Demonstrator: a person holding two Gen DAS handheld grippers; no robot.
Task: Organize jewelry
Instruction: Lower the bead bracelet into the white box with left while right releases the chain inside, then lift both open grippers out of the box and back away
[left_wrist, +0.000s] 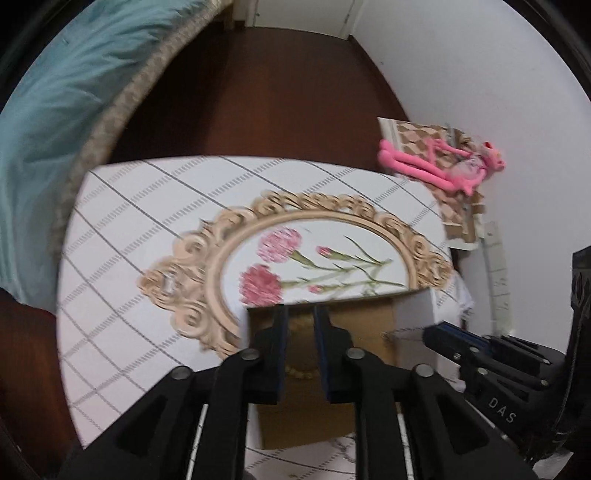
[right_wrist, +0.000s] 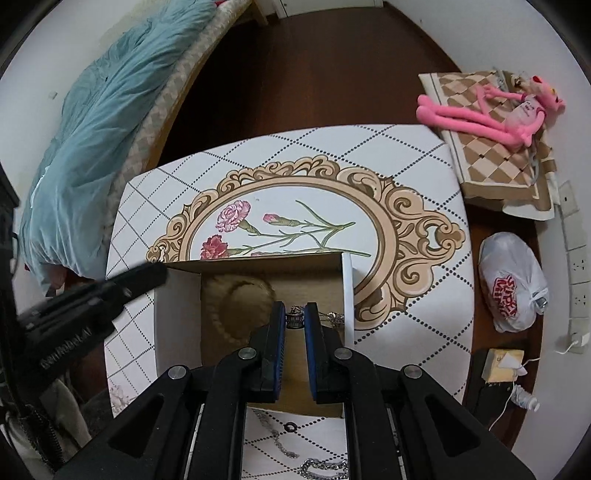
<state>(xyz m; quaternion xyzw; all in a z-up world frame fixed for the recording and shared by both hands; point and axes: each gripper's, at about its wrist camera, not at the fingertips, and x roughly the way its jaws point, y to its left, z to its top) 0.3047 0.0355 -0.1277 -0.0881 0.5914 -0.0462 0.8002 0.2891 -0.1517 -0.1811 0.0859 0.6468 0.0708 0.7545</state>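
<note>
An open cardboard box (right_wrist: 177, 317) stands on the table with the flower print (right_wrist: 424, 166). A beaded bracelet (right_wrist: 242, 308) lies coiled inside it at the left; it also shows in the left wrist view (left_wrist: 300, 372). My right gripper (right_wrist: 294, 314) is over the box, shut on a small dark pendant (right_wrist: 294, 318) whose silver chain (right_wrist: 332, 316) trails to the right. My left gripper (left_wrist: 300, 314) hovers over the box, jaws a little apart, with nothing held. In the right wrist view it (right_wrist: 147, 275) is at the box's left corner.
Silver chains (right_wrist: 321, 466) and a small dark ring (right_wrist: 290, 427) lie on the table in front of the box. A pink plush toy (right_wrist: 498, 110) lies on a checkered cushion at the right. A white plastic bag (right_wrist: 511, 284) is on the floor. A bed with a teal blanket (right_wrist: 92, 147) is at the left.
</note>
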